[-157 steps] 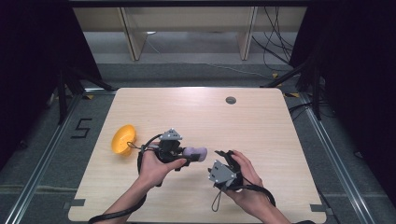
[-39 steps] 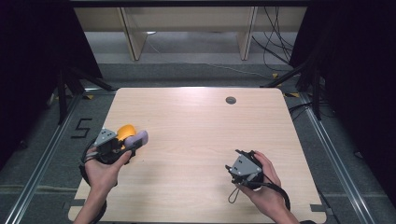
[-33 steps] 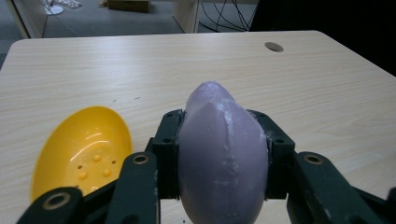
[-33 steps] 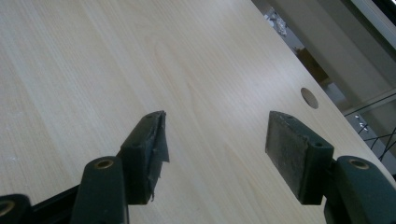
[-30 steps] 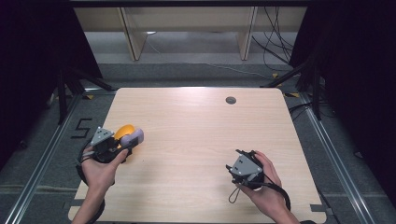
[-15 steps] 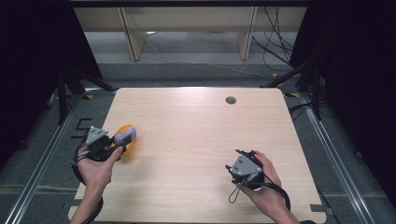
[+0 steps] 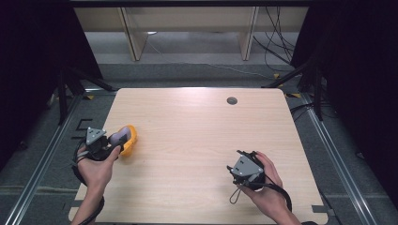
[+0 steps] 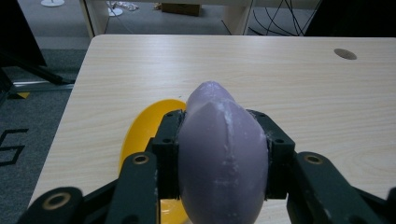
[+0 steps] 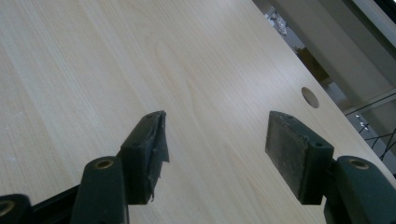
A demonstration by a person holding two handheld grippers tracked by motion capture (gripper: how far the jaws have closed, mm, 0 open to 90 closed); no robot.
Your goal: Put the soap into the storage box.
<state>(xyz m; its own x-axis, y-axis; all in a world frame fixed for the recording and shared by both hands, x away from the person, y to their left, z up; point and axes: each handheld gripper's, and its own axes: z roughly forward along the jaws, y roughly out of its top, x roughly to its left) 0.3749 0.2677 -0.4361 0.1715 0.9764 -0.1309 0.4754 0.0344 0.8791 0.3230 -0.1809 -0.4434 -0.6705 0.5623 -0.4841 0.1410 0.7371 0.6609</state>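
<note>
Purple eggplant (image 8: 222, 158), pinched by left gripper (image 8: 219, 154) fingers, points lengthwise away over yellow bowl (image 8: 144, 135).

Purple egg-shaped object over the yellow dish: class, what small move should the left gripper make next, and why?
Probably lower it a little, then open the jaws. The left gripper is shut on the purple egg-shaped object, which is above the yellow dish near the table's left edge; whether they touch cannot be told. The right gripper rests open and empty.

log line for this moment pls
left gripper: shut on purple egg-shaped object | over yellow dish | right gripper: open, empty, above table
</note>
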